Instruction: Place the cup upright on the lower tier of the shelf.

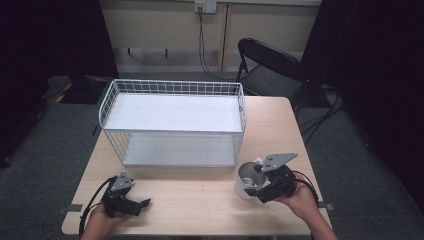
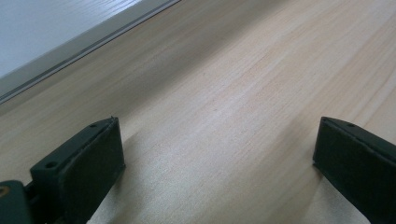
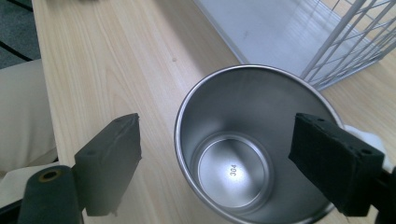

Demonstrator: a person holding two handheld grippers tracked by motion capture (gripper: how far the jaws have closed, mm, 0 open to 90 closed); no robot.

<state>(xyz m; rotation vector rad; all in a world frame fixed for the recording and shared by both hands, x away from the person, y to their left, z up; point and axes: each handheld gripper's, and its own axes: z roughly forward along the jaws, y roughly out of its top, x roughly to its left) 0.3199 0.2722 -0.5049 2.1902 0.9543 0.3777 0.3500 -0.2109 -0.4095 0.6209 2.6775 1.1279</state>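
- A white wire rack (image 1: 172, 122) with two solid white shelves stands on the light wooden surface (image 1: 200, 200), toward its far edge and nearer the far left corner.
- A black folding chair (image 1: 270, 70) stands on the floor beyond the far right corner of the surface.
- A black cable (image 1: 202, 45) hangs from a wall socket (image 1: 205, 6) behind the surface.
- Grey carpet (image 1: 50, 150) covers the floor.

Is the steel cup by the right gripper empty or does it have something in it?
Empty: the right gripper view shows the steel cup's bare stamped bottom.
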